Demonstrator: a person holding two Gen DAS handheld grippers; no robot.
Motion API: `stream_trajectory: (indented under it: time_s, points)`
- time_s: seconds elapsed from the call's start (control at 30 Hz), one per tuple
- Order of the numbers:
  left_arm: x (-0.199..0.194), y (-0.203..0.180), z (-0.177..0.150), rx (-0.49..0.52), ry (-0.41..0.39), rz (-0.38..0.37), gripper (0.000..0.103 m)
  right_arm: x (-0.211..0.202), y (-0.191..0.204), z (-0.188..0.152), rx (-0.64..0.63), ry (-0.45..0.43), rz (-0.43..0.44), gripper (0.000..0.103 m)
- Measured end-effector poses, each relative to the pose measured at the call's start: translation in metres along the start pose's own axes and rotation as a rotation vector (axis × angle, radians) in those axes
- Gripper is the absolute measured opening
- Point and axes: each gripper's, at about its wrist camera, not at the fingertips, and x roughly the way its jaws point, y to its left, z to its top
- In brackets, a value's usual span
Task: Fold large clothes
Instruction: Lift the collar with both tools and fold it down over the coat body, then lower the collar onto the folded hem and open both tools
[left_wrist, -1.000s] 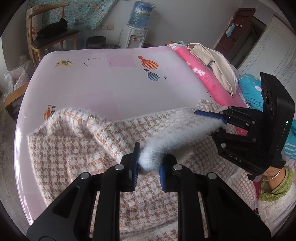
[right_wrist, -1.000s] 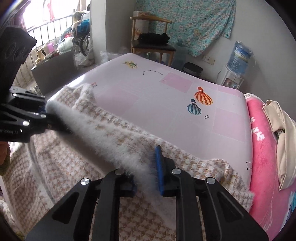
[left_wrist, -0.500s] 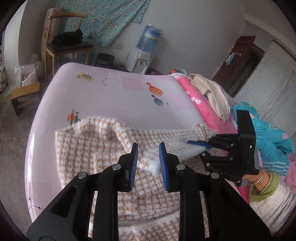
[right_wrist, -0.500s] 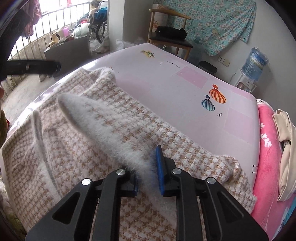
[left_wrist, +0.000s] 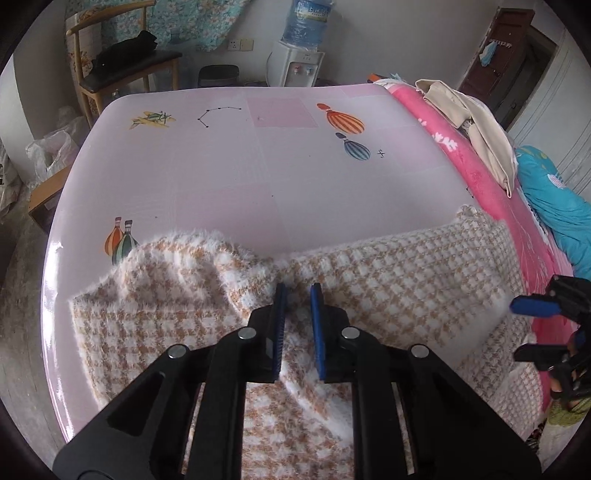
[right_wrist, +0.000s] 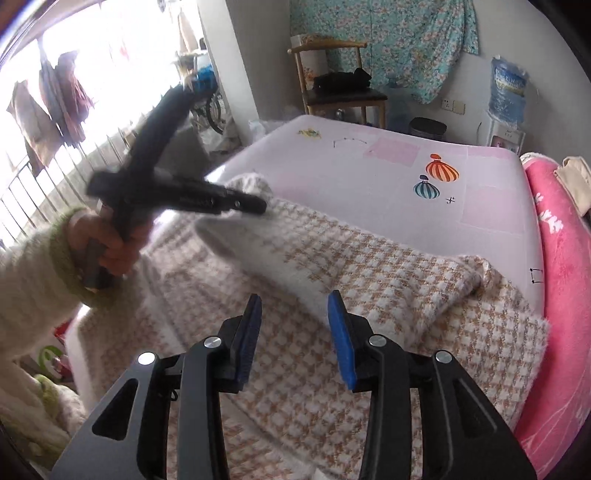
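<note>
While the houndstooth sweater (left_wrist: 388, 280) is lying spread on the pink bed (left_wrist: 258, 184), left hand-held gripper (left_wrist: 297, 325) is pinching a fuzzy fold. Right view: right hand-held gripper (right_wrist: 295, 328) is opening, released, hovering over sweater.

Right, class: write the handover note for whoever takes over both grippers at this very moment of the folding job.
Left gripper: shut, apparently pinching a ridge of the houndstooth garment.
Right gripper: jaws opening; the fluffy white fold lies between them, but the pads do not press it.
Things: the garment lies spread across the near end of the pink bed.
Done: one flap is turned over, its white underside showing.
Left: release the left pinch, smooth the rumpled left side, then make the remaining folds.
</note>
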Motion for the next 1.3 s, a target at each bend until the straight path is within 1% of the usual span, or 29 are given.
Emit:
stream_trajectory:
  time_s: [0.03,0.07,0.13,0.23,0.3,0.33,0.43,0.47,0.5,0.53,0.57,0.6,0.63,0.7,0.8,0.9,0.93,0.97,1.0,1.03,1.07,1.1,1.17,1.2,1.27,1.3]
  points:
    - [0.002,0.004,-0.002,-0.008,-0.001,0.000,0.009,-0.007,-0.008,0.004,0.041,-0.026,0.033,0.040]
    - [0.004,0.008,-0.003,-0.017,-0.002,0.004,0.008,-0.009,-0.017,0.010,0.081,-0.043,0.044,0.040]
    - [0.010,0.012,-0.005,-0.022,-0.005,0.015,0.007,-0.004,-0.034,0.022,0.134,-0.037,0.005,0.040]
    - [0.013,0.014,-0.008,-0.020,-0.016,0.021,0.007,0.019,-0.055,0.032,0.200,0.025,-0.057,0.040]
    - [0.004,0.010,-0.008,-0.015,-0.028,0.043,0.007,0.033,-0.064,0.032,0.211,0.063,-0.100,0.040]
    - [-0.004,0.007,-0.008,0.000,-0.048,0.047,0.007,0.039,-0.066,0.030,0.207,0.081,-0.118,0.040]
    - [-0.028,-0.007,-0.013,0.088,-0.094,-0.010,0.007,0.054,-0.064,0.015,0.171,0.143,-0.165,0.040]
    - [-0.032,-0.014,-0.017,0.124,-0.088,-0.034,0.007,0.058,-0.061,0.007,0.150,0.156,-0.184,0.040]
    - [-0.029,-0.021,-0.022,0.163,-0.060,-0.044,0.007,0.056,-0.055,0.001,0.123,0.147,-0.201,0.040]
    - [-0.022,-0.027,-0.031,0.212,-0.017,-0.020,0.007,0.053,-0.050,-0.004,0.097,0.142,-0.217,0.040]
    - [-0.013,-0.032,-0.040,0.265,0.024,0.028,0.008,0.050,-0.046,-0.008,0.079,0.150,-0.232,0.040]
    - [-0.009,-0.034,-0.048,0.313,0.031,0.060,0.008,0.047,-0.044,-0.012,0.066,0.160,-0.243,0.040]
    - [-0.013,-0.035,-0.050,0.332,0.006,0.062,0.008,0.044,-0.043,-0.013,0.062,0.181,-0.253,0.040]
    - [-0.017,-0.029,-0.045,0.282,0.021,0.038,0.008,0.037,-0.043,-0.009,0.095,0.215,-0.264,0.039]
    - [-0.018,-0.021,-0.040,0.222,0.020,0.005,0.008,0.028,-0.030,0.011,0.103,0.148,-0.220,0.039]
    - [-0.017,-0.018,-0.042,0.197,0.007,-0.005,0.008,0.042,-0.004,0.028,0.070,0.086,-0.137,0.039]
    - [-0.018,-0.017,-0.043,0.189,0.003,-0.007,0.008,0.054,0.005,0.029,0.048,0.093,-0.110,0.039]
    - [-0.020,-0.015,-0.044,0.177,0.001,-0.012,0.008,0.070,0.013,0.027,0.026,0.123,-0.085,0.039]
    - [-0.023,-0.013,-0.044,0.163,-0.001,-0.017,0.008,0.088,0.019,0.021,0.009,0.174,-0.081,0.039]
    - [-0.028,-0.011,-0.042,0.147,-0.008,-0.025,0.008,0.103,0.023,0.012,-0.020,0.207,-0.123,0.039]
    - [-0.034,-0.009,-0.039,0.136,-0.027,-0.031,0.008,0.103,0.030,0.008,-0.065,0.169,-0.155,0.039]
    - [-0.041,-0.008,-0.035,0.128,-0.054,-0.044,0.008,0.102,0.035,0.006,-0.093,0.168,-0.172,0.039]
    - [-0.049,-0.010,-0.022,0.122,-0.099,-0.066,0.008,0.099,0.034,0.007,-0.074,0.176,-0.170,0.039]
    - [-0.048,-0.012,-0.013,0.113,-0.107,-0.054,0.008,0.098,0.035,0.007,-0.071,0.178,-0.167,0.039]
    - [-0.035,-0.014,0.000,0.094,-0.091,-0.029,0.009,0.097,0.034,0.007,-0.069,0.179,-0.165,0.039]
    - [-0.023,-0.014,0.005,0.087,-0.063,0.005,0.012,0.096,0.034,0.007,-0.071,0.179,-0.168,0.039]
